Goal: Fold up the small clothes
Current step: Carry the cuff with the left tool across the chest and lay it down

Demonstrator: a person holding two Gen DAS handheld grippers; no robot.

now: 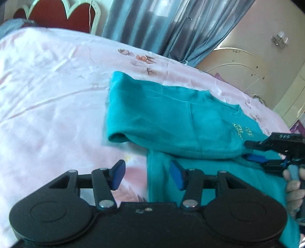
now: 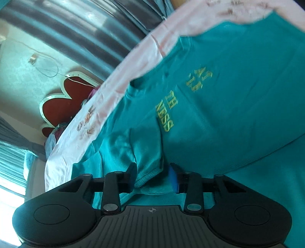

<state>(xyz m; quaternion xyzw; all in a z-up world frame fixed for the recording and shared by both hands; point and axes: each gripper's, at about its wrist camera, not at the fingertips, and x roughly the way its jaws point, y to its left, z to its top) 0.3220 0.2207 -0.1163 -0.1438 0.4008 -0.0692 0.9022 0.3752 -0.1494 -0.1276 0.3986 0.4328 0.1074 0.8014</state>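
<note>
A teal shirt [image 1: 171, 118] with yellow lettering lies partly folded on the pink bedsheet [image 1: 47, 95]. My left gripper [image 1: 147, 175] is open and holds nothing, just above the shirt's near left edge. My right gripper [image 1: 247, 150] comes in from the right side of the left wrist view and has a fold of the shirt between its fingers. In the right wrist view the right gripper [image 2: 152, 177] stands around a ribbed sleeve cuff [image 2: 146, 177] of the shirt [image 2: 228, 105]. The jaws are fairly wide and I cannot tell if they pinch the cloth.
The bed's red and white headboard [image 1: 57, 11] stands at the back left. Grey-blue curtains [image 1: 162, 24] hang behind the bed. A cream wardrobe door [image 1: 247, 63] is at the right. Bare pink sheet lies left of the shirt.
</note>
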